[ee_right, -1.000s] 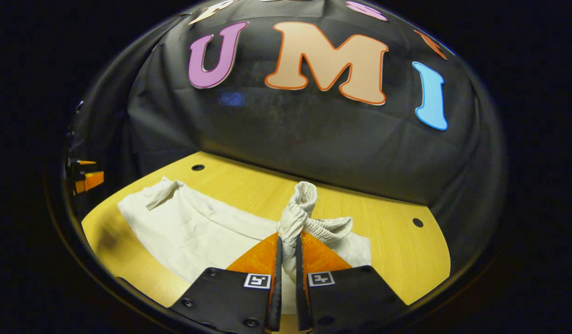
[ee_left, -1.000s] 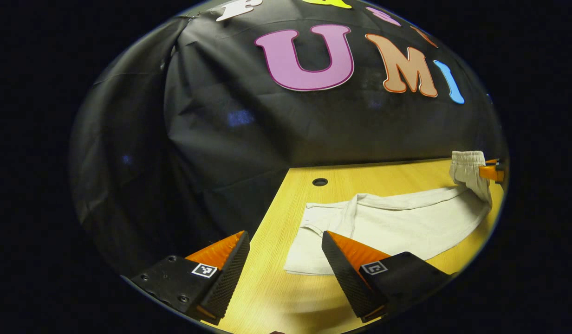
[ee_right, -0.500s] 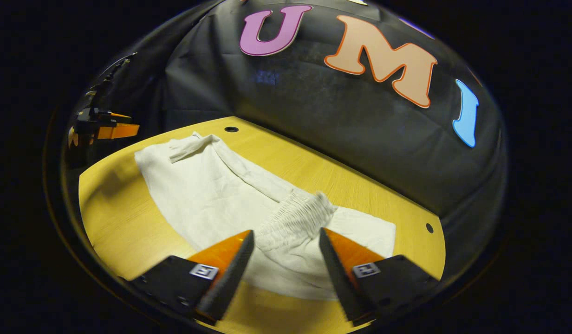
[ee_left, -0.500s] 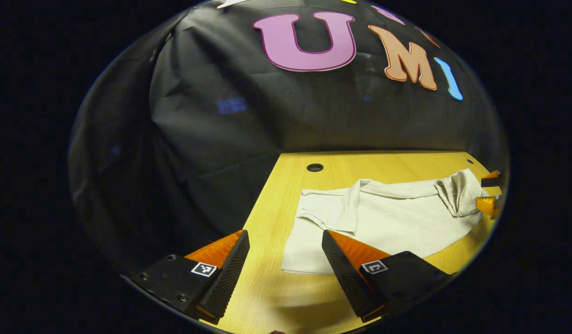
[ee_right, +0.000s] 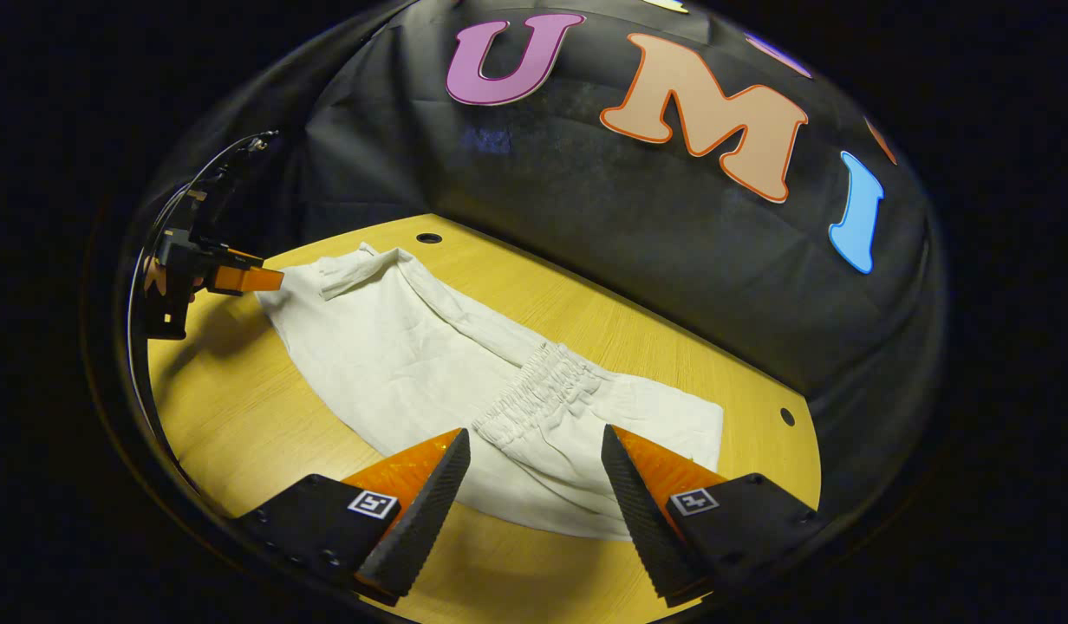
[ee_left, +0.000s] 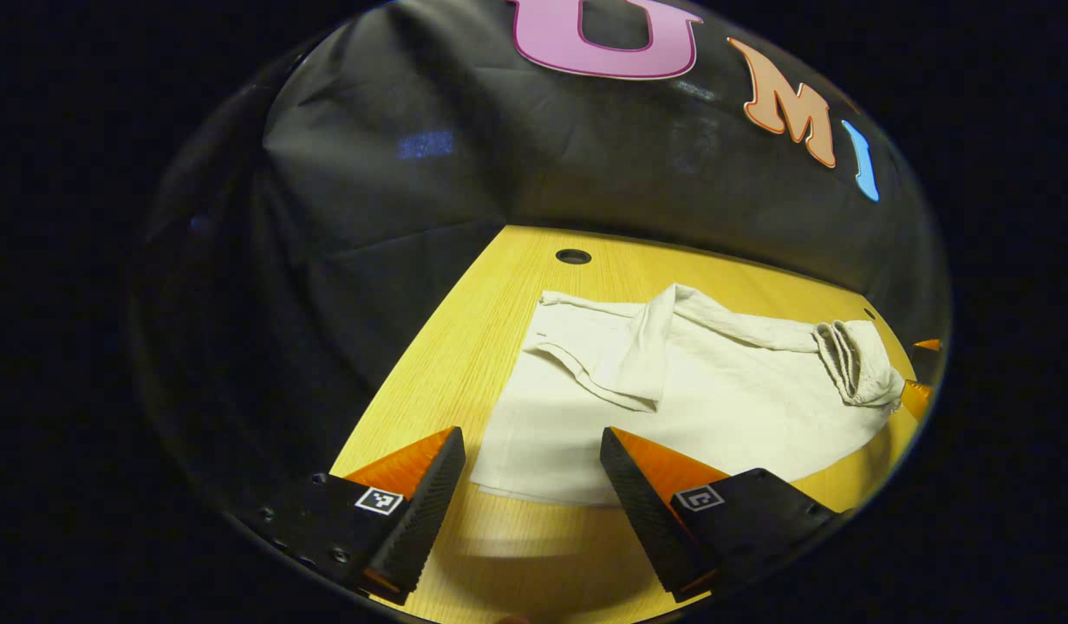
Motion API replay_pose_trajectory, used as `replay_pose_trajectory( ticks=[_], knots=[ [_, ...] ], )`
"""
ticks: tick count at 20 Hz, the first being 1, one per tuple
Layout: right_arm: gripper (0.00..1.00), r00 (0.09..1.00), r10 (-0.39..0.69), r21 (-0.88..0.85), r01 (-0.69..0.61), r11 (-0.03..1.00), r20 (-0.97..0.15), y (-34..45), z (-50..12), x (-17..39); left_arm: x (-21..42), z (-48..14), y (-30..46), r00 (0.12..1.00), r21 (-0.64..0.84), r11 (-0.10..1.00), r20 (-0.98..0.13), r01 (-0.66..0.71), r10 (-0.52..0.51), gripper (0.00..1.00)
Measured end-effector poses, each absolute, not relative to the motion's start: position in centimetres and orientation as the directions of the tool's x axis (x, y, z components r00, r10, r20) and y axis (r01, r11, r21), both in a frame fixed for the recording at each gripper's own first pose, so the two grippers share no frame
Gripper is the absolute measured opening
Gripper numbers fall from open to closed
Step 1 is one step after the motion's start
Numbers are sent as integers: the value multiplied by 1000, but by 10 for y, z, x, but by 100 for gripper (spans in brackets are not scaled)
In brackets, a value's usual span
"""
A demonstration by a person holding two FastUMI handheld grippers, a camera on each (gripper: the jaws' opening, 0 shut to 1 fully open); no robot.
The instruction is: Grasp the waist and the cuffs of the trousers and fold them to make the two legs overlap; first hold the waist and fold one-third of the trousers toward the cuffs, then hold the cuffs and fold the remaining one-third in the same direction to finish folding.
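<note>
The pale cream cloth trousers (ee_right: 413, 364) lie flat on the yellow wooden table (ee_right: 239, 433), elastic waist (ee_right: 534, 390) folded onto the legs. Both the left gripper (ee_left: 530, 485) and right gripper (ee_right: 534, 485) hover spread wide, holding nothing.

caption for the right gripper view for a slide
Open right gripper above the white trousers' folded-over elastic waist on the wooden table.

Yellow wooden table (ee_left: 465, 347) with round holes, against black cloth wall (ee_right: 586, 225).
</note>
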State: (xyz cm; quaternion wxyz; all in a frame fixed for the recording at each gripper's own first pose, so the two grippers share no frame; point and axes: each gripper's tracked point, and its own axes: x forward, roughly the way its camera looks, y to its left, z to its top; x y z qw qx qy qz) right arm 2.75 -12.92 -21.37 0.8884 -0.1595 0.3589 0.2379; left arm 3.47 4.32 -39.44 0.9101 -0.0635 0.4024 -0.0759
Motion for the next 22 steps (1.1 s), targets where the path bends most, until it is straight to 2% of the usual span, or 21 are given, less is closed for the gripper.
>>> replay_pose_trajectory(
  ticks=[3, 4, 7, 8, 9, 10, 11, 13, 16, 22],
  knots=[
    [98, 628, 302, -115, -534, 837, -717, -134, -212, 26, 26, -408, 38, 624, -185, 980, -759, 72, -189, 95],
    [98, 623, 312, -101, -536, 838, -717, -133, -211, 25, 31, -407, 37, 643, -179, 980, -742, 84, -190, 96],
    [99, 618, 315, -82, -527, 846, -720, -139, -213, 24, 30, -410, 39, 626, -159, 981, -755, 109, -192, 97],
    [98, 617, 313, -79, -524, 848, -722, -142, -214, 24, 30, -407, 39, 625, -161, 981, -755, 112, -196, 91],
    [98, 616, 313, -76, -522, 850, -723, -146, -216, 23, 32, -404, 39, 625, -166, 979, -754, 116, -202, 83],
    [98, 618, 312, -76, -519, 851, -722, -150, -216, 23, 32, -401, 35, 625, -168, 980, -754, 110, -200, 65],
    [98, 620, 312, -77, -518, 852, -720, -155, -217, 23, 33, -402, 21, 632, -178, 979, -749, 99, -200, 52],
    [98, 625, 310, -72, -508, 858, -717, -166, -215, 22, 34, -399, 14, 640, -198, 979, -746, 50, -183, 5],
    [98, 636, 307, -64, -490, 869, -708, -183, -211, 24, 33, -393, 11, 622, -261, 965, -758, -11, -198, 0],
    [99, 653, 311, -42, -465, 884, -691, -217, -202, 26, 61, -322, -4, 726, -254, 967, -661, 25, -192, 0]
  ],
)
